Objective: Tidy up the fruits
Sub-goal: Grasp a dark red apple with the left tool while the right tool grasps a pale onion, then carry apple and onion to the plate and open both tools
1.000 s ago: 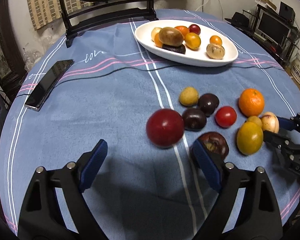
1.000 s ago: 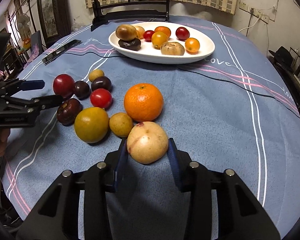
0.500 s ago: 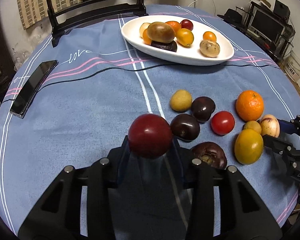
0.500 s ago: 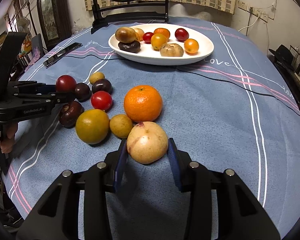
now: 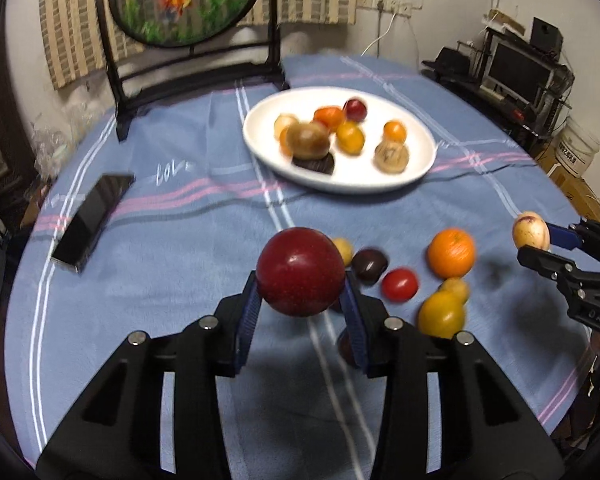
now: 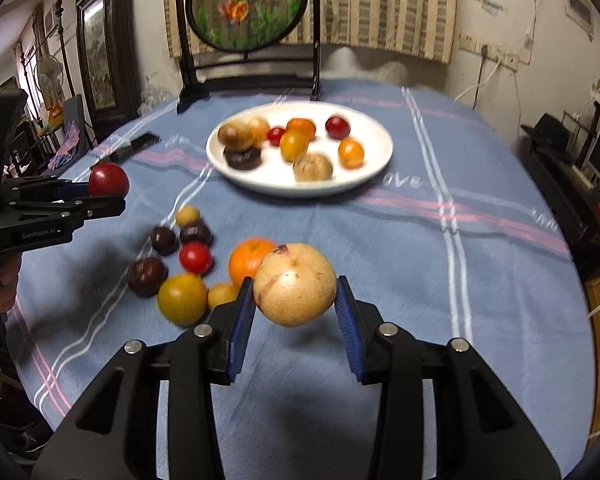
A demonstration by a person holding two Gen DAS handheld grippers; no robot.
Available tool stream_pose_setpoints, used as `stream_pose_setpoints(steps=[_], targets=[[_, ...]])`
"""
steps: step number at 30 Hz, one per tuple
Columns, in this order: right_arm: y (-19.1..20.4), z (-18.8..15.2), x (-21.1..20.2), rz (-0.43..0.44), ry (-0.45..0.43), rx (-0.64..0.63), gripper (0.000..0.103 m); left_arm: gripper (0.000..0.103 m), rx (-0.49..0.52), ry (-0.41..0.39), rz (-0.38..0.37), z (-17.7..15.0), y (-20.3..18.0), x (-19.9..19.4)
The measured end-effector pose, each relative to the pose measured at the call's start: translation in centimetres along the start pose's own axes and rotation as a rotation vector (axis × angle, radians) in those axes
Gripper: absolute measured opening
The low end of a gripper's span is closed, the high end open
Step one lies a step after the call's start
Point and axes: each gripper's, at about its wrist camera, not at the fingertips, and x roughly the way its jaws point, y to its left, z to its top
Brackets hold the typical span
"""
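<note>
A second earlier the left gripper (image 5: pixel 300 312) had stood wide open around the dark red fruit (image 5: pixel 300 272) on the tablecloth (image 5: pixel 180 248); now its blue pads were clenched on that fruit's sides and it hung clear of the cloth, its shadow below. The right gripper (image 6: pixel 296 312), already clamped on the pale yellow fruit (image 6: pixel 295 284) before, had likewise lifted it off the cloth. Both fruits were nearly round, so no long axis or pointing direction could be told; the pale one showed a purplish blotch at its 10 o'clock edge. In the right wrist view the white plate (image 6: pixel 372 176) of fruit lay at 12 o'clock from the held fruit, the orange (image 6: pixel 248 260) just behind it at 10 o'clock, and the loose fruits at 9 o'clock. A phone (image 5: pixel 92 220) lay at 9 o'clock in the left view.
</note>
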Motion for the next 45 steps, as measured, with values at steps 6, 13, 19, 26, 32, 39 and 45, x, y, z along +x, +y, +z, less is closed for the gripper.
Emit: stream_pose_setpoints(steps=[6,13,19,26,32,39,45], targets=[[-1.4,3.4,-0.6,-0.019,-0.077,-0.001,0.041,0.041,0.019,-0.046,-0.004,3.5,-1.4,0.1],[-2.5,7.3,3.0,0.013,-0.098,0.015,0.041,0.041,0.038,-0.026,-0.065,8.2,-4.4,4.5],[-4.0,10.1,7.3,0.027,-0.062,0.024,0.041,0.041,0.036,0.036,-0.087,10.4,-5.9,9.5],[-5.4,11.5,11.0,0.020,-0.038,0.056,0.041,0.042,0.013,0.103,-0.102,11.2,-5.6,13.8],[-4.4,12.2,14.2,0.026,-0.005,0.044,0.041,0.055,-0.003,0.108,-0.099,11.0,-4.7,14.5],[-4.6,12.3,15.2,0.055,0.039,0.098,0.041,0.073,0.044,0.064,-0.048,10.9,-4.9,12.8],[-5.5,12.0,14.0,0.057,0.021,0.142,0.041,0.081,0.031,0.031,-0.021,10.0,-4.1,10.5]])
